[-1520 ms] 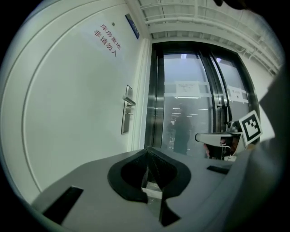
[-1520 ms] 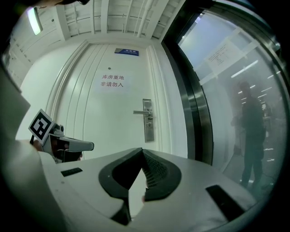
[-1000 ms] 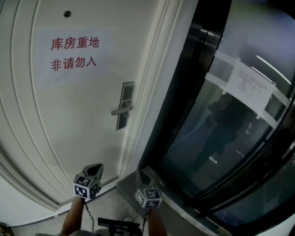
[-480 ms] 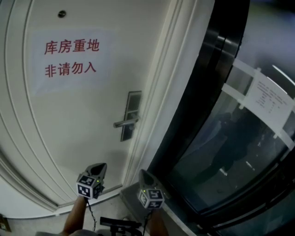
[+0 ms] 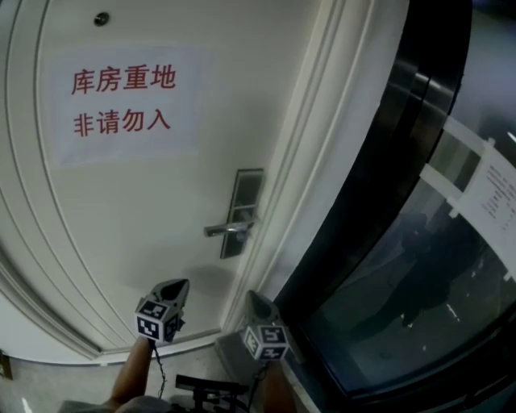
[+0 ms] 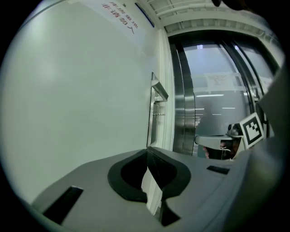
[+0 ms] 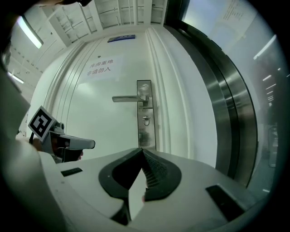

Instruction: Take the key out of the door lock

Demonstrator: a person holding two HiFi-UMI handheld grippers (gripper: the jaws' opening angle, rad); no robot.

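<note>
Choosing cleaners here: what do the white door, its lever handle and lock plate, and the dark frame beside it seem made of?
White panelled door: painted wood or metal with a smooth satin coat; which one is unclear. Silver lever handle and tall lock plate: brushed metal, likely steel, with a greyish sheen. Dark curved frame: polished metal, judging by its streaky reflections.

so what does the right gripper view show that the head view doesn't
Only the right gripper view: the shut, empty jaws of the right tool, and a small round fitting on the lock plate under the lever handle, too small to tell whether a key sits in it. Only the head view: the peephole and the person's left forearm. Both: the door, its red-lettered sign, the handle, the plate, the right tool and the left tool.
</note>
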